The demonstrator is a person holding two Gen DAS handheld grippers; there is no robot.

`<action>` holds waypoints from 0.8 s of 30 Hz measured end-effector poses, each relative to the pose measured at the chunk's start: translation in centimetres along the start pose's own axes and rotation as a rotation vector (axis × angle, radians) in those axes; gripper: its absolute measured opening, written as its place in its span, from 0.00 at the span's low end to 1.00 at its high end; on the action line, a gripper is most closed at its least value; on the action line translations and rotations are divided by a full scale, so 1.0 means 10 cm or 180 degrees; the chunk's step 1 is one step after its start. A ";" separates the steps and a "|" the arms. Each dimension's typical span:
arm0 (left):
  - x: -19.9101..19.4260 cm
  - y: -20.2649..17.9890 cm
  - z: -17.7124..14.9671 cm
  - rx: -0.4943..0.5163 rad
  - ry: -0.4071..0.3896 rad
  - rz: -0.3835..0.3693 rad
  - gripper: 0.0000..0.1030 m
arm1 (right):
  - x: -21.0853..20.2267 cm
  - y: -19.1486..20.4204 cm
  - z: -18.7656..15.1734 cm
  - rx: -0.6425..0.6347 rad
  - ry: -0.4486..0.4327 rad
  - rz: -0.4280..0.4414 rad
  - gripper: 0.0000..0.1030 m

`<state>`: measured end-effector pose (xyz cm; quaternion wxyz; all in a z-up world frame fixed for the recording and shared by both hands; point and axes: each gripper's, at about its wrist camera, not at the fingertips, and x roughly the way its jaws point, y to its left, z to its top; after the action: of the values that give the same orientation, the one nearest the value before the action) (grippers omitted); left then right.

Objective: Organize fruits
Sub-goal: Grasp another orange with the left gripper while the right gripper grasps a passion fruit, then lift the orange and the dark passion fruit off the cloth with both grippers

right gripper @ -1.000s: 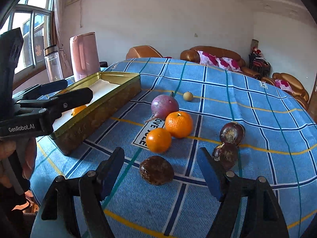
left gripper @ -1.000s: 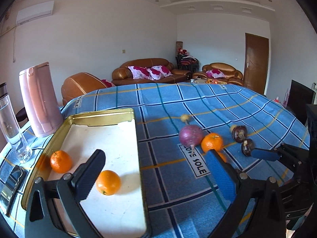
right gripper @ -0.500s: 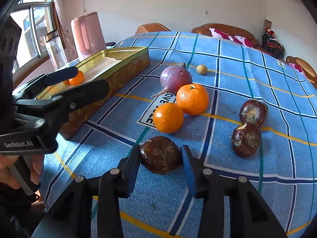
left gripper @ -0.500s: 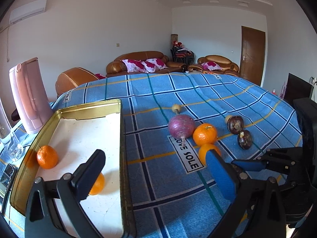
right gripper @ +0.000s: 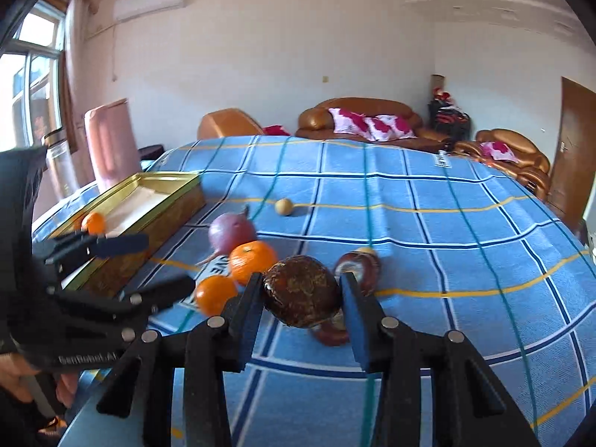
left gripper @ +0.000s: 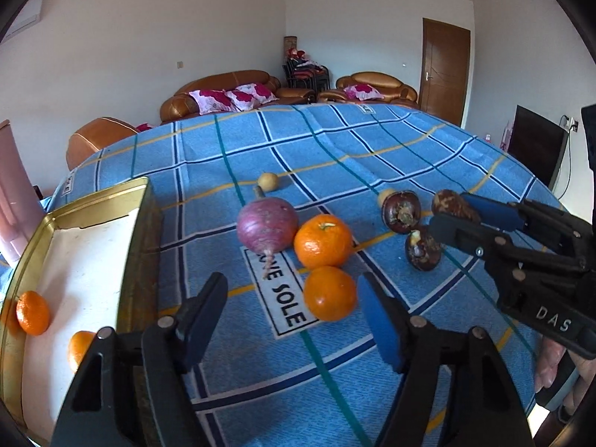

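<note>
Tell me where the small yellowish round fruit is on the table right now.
In the left wrist view the small yellowish fruit sits alone on the blue checked cloth, just beyond the purple radish, to the right of the gold tray.

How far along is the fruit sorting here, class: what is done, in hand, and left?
Done: two oranges lie in the gold tin. In hand: the right gripper holds a brown fruit off the cloth; the left gripper is closing around an orange, pads not yet touching. Left: another orange, two dark fruits, a purple bulb and a small yellow one.
</note>
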<state>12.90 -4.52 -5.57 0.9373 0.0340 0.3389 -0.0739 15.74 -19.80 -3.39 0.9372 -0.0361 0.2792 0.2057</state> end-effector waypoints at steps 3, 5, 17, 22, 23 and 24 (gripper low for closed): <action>0.14 -0.07 0.04 0.0068 0.0168 -0.0028 0.56 | -0.02 -0.04 0.00 0.0027 -0.0016 -0.0008 0.42; 0.24 -0.11 0.04 0.0093 0.0305 -0.0113 0.53 | -0.01 -0.05 0.00 0.0030 0.0013 -0.0030 0.42; 0.31 -0.02 0.04 -0.0063 0.0369 -0.0288 0.37 | 0.10 -0.08 -0.10 0.0061 0.0228 0.0158 0.42; 0.18 0.01 0.05 -0.0088 0.0141 -0.0276 0.37 | 0.01 -0.07 -0.11 0.0041 0.0066 0.0174 0.42; 0.15 0.02 0.05 -0.0097 0.0098 -0.0269 0.37 | -0.01 -0.06 -0.11 0.0039 0.0029 0.0177 0.42; 0.13 0.03 0.05 -0.0104 0.0056 -0.0258 0.37 | -0.03 -0.05 -0.11 0.0034 -0.0001 0.0171 0.42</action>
<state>14.28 -4.44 -5.97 0.9309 0.0055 0.3494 -0.1060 15.15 -20.59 -4.18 0.9316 -0.0235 0.2810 0.2293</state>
